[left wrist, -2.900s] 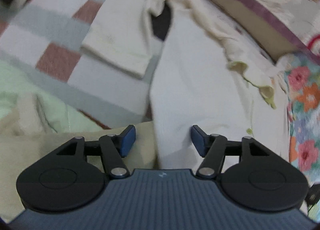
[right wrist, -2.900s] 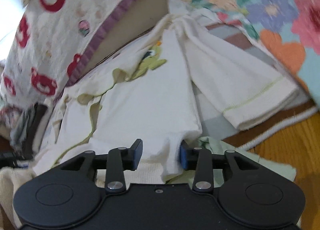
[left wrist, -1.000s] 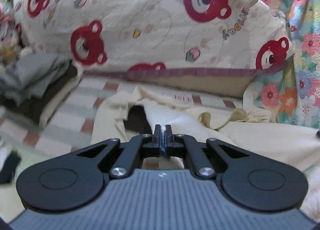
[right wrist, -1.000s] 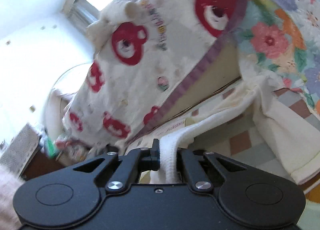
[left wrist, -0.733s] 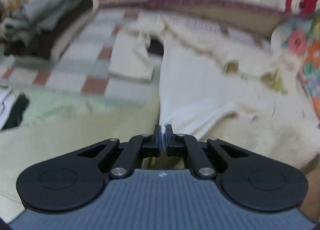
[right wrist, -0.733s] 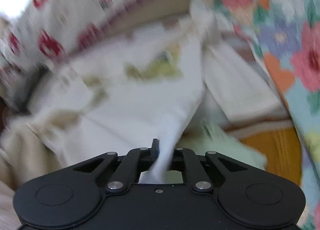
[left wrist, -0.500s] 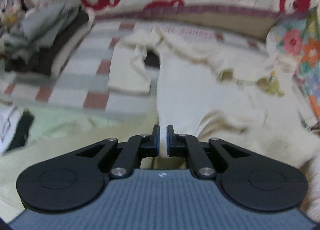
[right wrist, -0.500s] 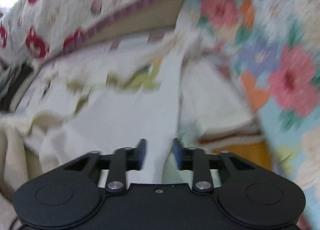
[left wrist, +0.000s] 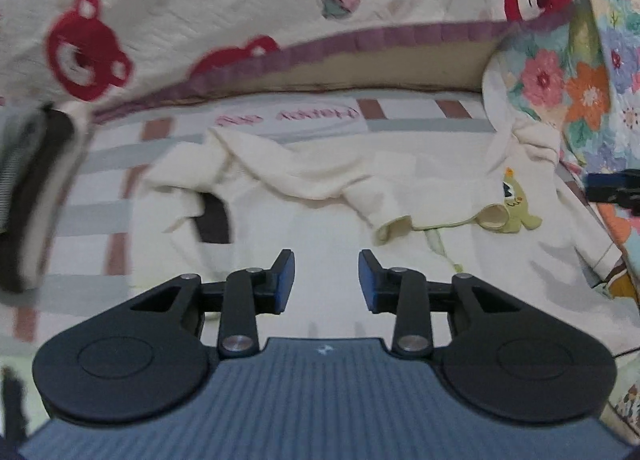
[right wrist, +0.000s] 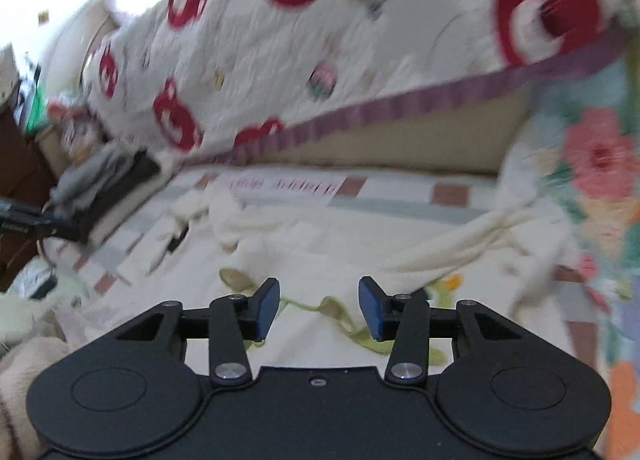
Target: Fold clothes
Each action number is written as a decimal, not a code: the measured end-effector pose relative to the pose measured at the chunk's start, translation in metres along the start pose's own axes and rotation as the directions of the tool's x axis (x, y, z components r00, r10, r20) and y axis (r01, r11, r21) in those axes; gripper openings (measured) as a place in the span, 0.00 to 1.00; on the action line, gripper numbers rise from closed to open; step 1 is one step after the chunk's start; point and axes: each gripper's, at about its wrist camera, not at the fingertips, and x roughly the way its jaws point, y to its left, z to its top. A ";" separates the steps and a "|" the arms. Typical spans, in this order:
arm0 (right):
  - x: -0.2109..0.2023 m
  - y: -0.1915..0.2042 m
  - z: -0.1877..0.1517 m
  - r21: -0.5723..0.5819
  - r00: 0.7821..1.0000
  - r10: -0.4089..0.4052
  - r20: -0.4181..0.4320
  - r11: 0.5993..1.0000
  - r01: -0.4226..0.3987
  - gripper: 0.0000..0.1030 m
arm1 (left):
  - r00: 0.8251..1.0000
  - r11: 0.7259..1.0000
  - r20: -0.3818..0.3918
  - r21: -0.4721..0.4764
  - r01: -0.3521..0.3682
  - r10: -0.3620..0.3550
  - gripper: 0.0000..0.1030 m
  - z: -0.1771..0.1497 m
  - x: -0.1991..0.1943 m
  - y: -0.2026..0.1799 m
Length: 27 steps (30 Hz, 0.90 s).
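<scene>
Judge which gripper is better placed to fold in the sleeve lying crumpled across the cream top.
Left, probably. The left gripper is open and faces the crumpled sleeve directly; the right gripper, also open, sits over the green-trimmed neckline, with the sleeve off to its left.

The right gripper point(right wrist: 318, 308) is hovering with its jaws spread wide over a cream garment point(right wrist: 328, 244) that is lying rumpled on a checked blanket point(right wrist: 400, 196). A bear-print quilt point(right wrist: 320, 40) is hanging behind, and a flowered cloth point(right wrist: 600, 164) is showing at right.
</scene>
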 end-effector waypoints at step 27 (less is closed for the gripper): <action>0.161 -0.057 -0.027 0.162 0.955 0.027 -0.294 0.987 0.022 0.49 | 0.970 0.979 -0.207 0.131 0.156 -0.127 0.63 0.026 0.231 -0.034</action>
